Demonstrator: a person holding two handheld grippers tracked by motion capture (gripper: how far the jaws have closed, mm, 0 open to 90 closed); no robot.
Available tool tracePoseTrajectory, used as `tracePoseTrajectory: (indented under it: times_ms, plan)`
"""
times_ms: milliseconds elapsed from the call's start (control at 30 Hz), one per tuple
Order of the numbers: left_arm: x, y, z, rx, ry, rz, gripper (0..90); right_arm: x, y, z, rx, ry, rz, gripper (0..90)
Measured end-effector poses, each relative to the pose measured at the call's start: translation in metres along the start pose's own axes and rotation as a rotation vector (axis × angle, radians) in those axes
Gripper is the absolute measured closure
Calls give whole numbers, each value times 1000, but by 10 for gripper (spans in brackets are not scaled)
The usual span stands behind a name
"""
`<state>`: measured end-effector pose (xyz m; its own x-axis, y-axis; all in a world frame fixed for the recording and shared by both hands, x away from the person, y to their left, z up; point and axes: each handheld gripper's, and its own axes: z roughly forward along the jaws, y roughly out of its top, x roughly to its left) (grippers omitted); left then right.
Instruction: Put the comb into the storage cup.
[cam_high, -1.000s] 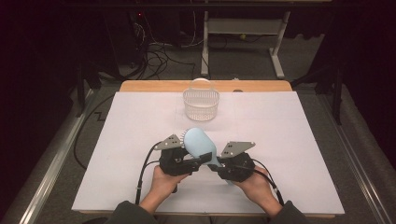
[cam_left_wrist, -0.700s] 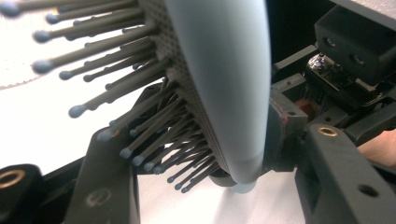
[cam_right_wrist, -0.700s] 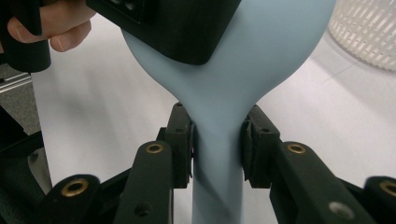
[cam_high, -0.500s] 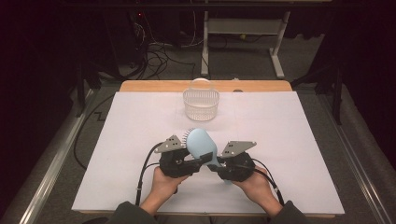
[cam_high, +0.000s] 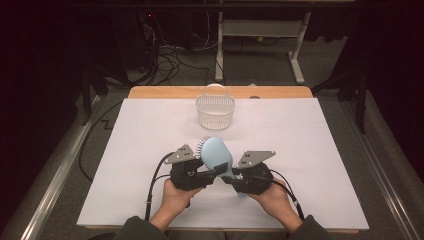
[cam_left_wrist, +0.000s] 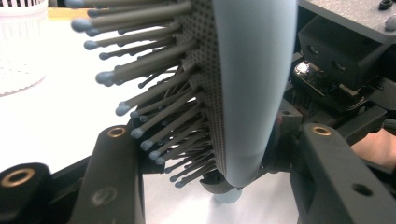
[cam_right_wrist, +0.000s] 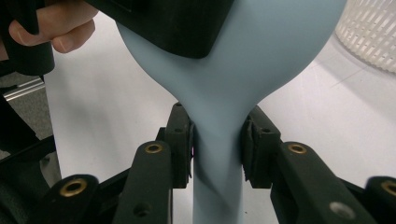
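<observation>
Hairbrush (cam_left_wrist: 252, 84): head cut by top edge in left gripper view, tip w/ upper bristles out of frame, and in right gripper view its upper head runs off the top while the handle end leaves at the bottom. Left gripper (cam_high: 212, 176) in high view: jaw tips hidden under the brush head, so contact w/ the brush can't be read there; in right gripper view its black body covers part of the brush back. White basket (cam_high: 215, 111): cropped at frame corners in both gripper views, contents too small to tell from above.
</observation>
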<state>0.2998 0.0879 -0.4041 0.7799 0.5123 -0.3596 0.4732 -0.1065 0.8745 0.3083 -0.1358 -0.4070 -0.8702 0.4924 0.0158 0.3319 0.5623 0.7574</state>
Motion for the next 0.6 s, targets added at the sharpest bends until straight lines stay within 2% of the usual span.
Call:
tracePoseTrajectory:
  times_ms: [200, 400, 600]
  plan:
    - [0, 2, -4, -24, 7, 5, 510, -2, 0, 0, 5, 10, 15, 644]
    - [2, 3, -7, -29, 15, 4, 511, -2, -1, 1, 1, 21, 11, 601]
    - [4, 3, -9, -34, 29, 4, 511, -5, -2, -4, -47, 29, 21, 514]
